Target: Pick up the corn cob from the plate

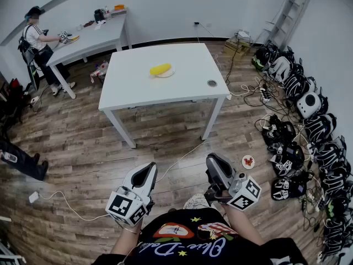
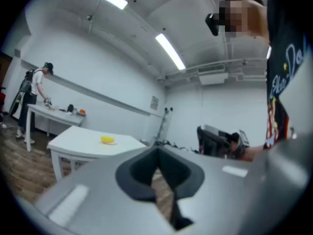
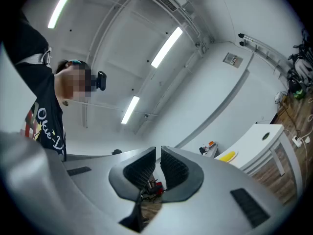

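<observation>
Far from table (image 1: pixel 138 76), right tool (image 1: pixel 213 160) uptilted

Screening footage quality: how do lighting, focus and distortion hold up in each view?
Head view: evenly lit, sharp, corn cob clear, room edges bowed. Left gripper view: heavy fisheye, left gripper soft and blurred up close. Right gripper view: fisheye, ceiling lights glare, right gripper in focus.

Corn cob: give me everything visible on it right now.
The corn cob is yellow, stubby and rounded, lying on its side, long axis roughly left-right in the head view. It rests on a small pale plate, whose rim shows at its right, near the middle of the white table. Nothing else touches it. Kernel detail is too small to tell.
</observation>
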Demonstrator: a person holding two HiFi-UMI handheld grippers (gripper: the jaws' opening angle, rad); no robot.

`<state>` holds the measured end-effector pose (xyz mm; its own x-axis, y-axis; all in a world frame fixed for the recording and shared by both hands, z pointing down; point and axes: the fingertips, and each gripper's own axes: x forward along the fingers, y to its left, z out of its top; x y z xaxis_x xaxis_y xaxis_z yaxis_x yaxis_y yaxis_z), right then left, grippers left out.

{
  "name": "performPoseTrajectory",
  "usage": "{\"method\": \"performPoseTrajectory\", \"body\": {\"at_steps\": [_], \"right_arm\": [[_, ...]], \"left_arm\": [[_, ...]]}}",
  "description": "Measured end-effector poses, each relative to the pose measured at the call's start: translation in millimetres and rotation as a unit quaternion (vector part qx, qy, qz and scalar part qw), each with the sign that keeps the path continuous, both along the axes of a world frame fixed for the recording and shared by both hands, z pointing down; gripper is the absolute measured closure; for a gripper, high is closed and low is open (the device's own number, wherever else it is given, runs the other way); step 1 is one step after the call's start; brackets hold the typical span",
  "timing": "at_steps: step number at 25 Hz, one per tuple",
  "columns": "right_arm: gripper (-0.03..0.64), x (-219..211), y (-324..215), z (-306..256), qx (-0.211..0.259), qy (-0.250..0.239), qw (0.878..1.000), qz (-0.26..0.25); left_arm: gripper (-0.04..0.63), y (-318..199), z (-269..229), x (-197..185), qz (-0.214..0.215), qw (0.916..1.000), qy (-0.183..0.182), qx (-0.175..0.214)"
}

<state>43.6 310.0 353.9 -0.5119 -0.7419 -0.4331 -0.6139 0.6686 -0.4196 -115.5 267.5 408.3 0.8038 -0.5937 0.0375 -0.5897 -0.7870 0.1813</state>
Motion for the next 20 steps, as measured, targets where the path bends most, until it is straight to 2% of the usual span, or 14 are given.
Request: {"method": "performPoseTrajectory", "body": {"at_steps": [5, 9, 12, 15, 17, 20], "right_arm": [[0.6, 20.2, -107.9, 19.1, 0.0, 0.047, 0.999, -0.024], [0.6, 51.8, -228.1, 16.1, 0.025, 0.092, 0.994, -0.054], [0.598, 64.3, -322.9, 6.7, 0.043, 0.13, 0.986, -0.093], [0.577, 67.5, -406.1, 6.3, 0.058, 0.177, 0.972, -0.144], [0.455, 65.5, -456.5, 13.1, 0.065, 0.22, 0.958, -0.175], [0.437, 51.6, -521.4, 39.1, 0.068, 0.308, 0.922, -0.226]], "left_arm": [[0.6, -90.0, 12.4, 16.9, -0.02, 0.9997, -0.012, 0.008], [0.6, -180.7, 16.2, 39.1, -0.054, 0.9979, -0.03, 0.017], [0.6, -259.3, 5.3, 59.1, -0.085, 0.9954, -0.038, 0.025], [0.6, -331.3, -7.2, 84.8, -0.101, 0.9931, -0.041, 0.042], [0.6, -370.6, -11.6, 101.3, -0.105, 0.9922, -0.044, 0.05], [0.6, -412.0, -6.3, 115.9, -0.109, 0.9916, -0.054, 0.043]]}}
